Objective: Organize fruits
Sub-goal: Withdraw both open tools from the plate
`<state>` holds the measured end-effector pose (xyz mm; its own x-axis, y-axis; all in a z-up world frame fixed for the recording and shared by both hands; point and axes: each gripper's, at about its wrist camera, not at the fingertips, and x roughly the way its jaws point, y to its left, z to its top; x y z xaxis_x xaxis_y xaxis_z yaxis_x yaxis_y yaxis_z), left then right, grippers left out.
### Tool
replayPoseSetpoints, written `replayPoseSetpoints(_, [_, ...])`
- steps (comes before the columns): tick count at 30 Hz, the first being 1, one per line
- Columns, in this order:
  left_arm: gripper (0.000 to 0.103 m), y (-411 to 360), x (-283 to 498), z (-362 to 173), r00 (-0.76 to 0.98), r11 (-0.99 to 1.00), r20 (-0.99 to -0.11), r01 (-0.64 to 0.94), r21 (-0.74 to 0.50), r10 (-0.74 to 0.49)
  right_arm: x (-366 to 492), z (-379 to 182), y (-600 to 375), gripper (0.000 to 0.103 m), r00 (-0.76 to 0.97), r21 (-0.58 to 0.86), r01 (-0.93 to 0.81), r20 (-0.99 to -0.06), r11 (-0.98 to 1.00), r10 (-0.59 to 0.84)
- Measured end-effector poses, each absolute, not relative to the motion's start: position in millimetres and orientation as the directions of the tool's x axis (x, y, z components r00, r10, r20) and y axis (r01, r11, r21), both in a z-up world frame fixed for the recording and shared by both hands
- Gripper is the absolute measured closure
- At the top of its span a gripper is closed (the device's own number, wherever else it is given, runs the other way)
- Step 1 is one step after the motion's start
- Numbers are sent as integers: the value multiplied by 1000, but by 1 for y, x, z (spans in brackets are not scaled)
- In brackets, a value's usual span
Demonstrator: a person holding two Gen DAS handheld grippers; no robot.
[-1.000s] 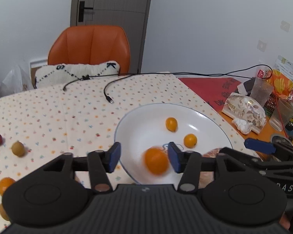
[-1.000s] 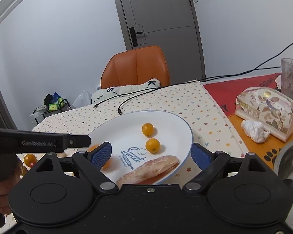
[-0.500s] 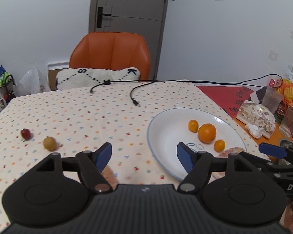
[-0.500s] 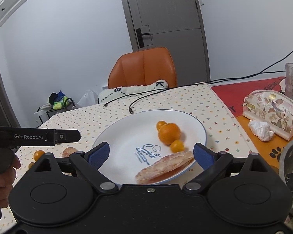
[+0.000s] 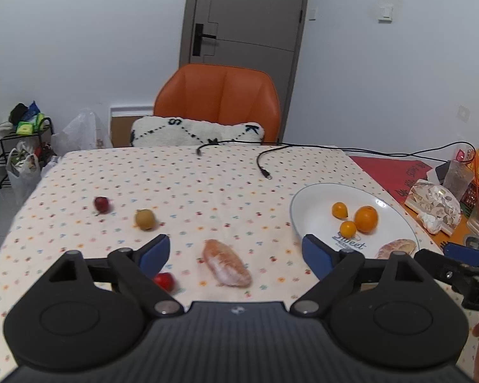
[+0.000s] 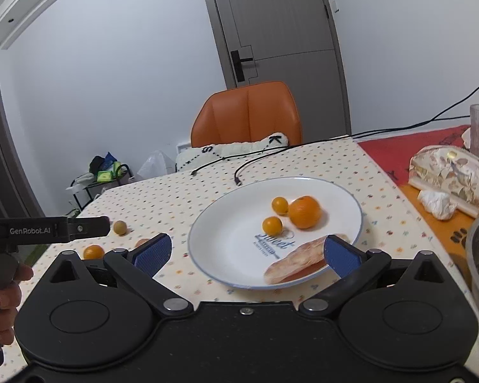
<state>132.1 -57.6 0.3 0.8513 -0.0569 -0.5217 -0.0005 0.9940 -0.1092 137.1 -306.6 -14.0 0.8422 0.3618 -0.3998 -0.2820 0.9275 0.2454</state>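
Left gripper (image 5: 236, 252) jaws spread wide, empty; right gripper (image 6: 247, 252) likewise.

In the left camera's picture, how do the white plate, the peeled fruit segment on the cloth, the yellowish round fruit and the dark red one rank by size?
1. white plate
2. peeled segment, though nearest the camera
3. yellowish fruit
4. dark red fruit

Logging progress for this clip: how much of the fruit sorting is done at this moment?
Partly done. The plate already holds an orange, two small yellow fruits and a peeled segment. Nothing is in hand: the left gripper and right gripper are both open and empty. Left on the tablecloth: another peeled segment, a brown fruit, a dark red one, a red one and a small orange one.
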Motion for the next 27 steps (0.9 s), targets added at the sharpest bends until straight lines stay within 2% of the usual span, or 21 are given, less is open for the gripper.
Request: replayPoseSetpoints(27, [11, 10, 55, 21, 864, 985, -503, -110, -130, 30, 94, 16, -262, 0, 792, 241, -382, -412, 892, 451])
